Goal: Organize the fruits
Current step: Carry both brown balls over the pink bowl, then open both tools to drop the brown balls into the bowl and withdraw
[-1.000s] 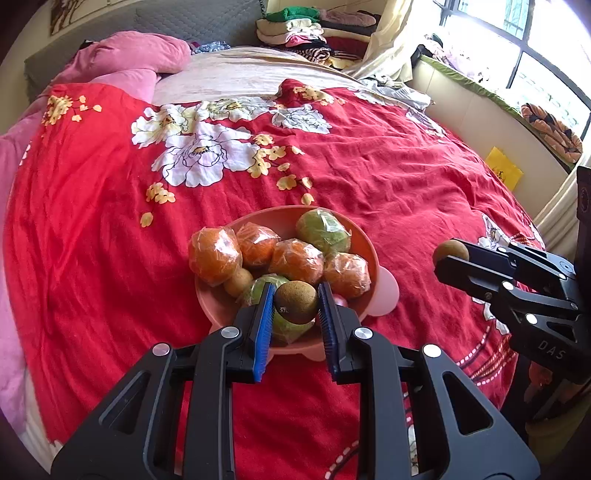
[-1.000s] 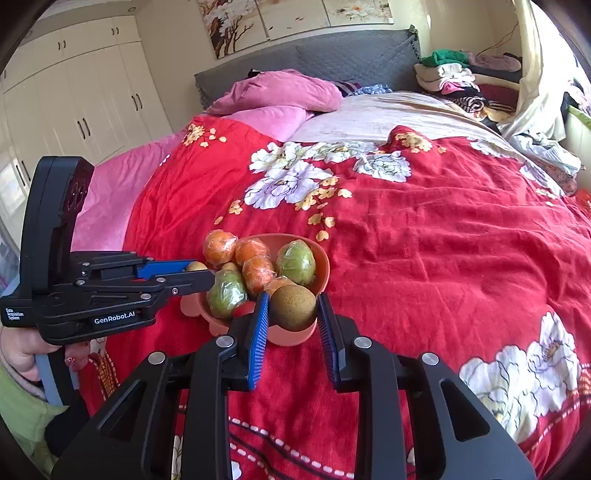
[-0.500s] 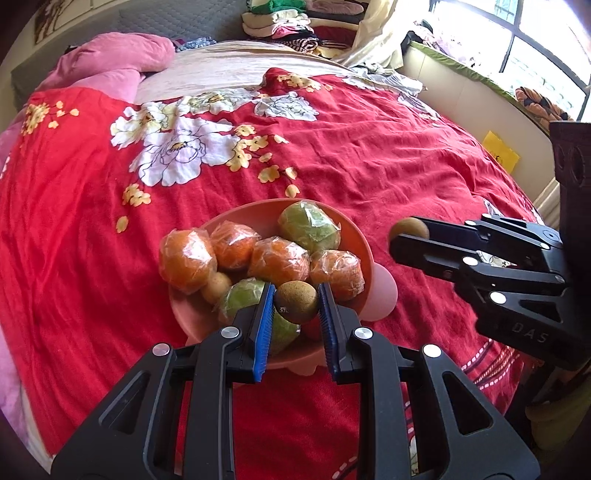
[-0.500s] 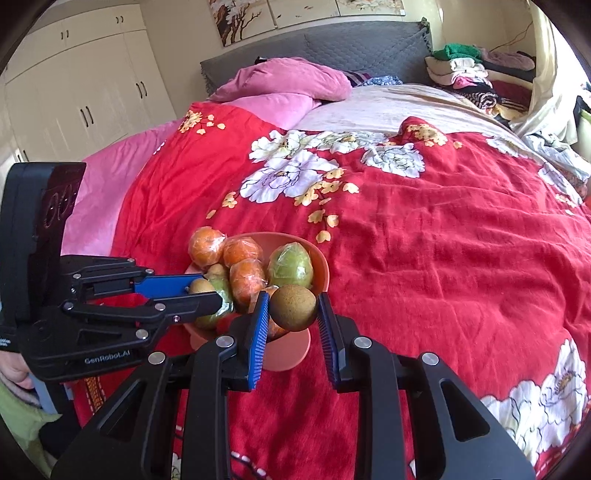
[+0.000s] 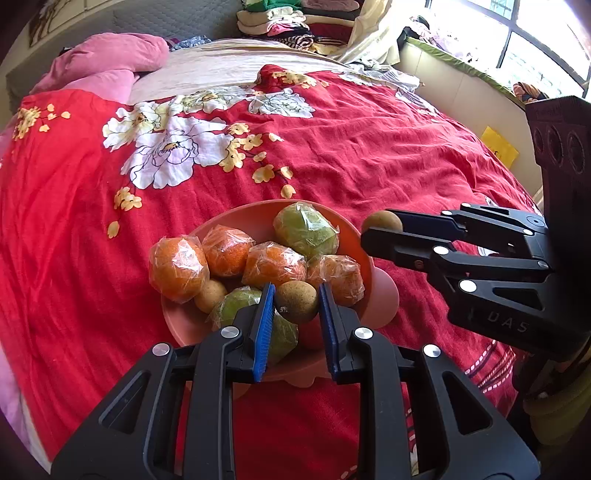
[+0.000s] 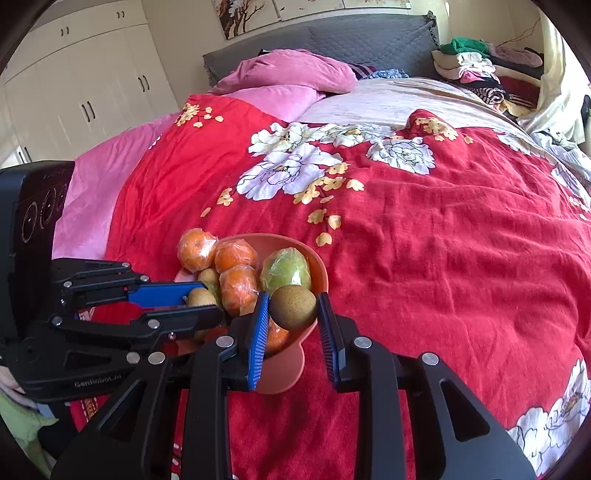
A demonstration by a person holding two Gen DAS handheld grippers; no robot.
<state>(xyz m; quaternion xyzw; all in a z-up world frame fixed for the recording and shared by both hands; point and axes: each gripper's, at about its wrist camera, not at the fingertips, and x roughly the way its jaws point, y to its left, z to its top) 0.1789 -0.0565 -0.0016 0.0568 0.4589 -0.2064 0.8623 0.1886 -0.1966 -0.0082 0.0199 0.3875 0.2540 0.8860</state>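
Spreading across the bed (image 5: 369,147), a red quilt (image 6: 443,258) carries a bowl (image 5: 240,225) of wrapped fruit (image 5: 273,262) (oranges, green ones). Left tongs (image 5: 295,301) grip a kiwi (image 5: 297,301) over the bowl; right tongs (image 6: 291,306) clamp another kiwi (image 6: 293,306) above its rim.

From my seat, my left gripper (image 5: 296,303) and its brown fruit (image 5: 296,301) hide the near side of the pink bowl (image 5: 236,221), the fruit deepest in it stays buried, and the window's (image 5: 532,33) view is washed out.
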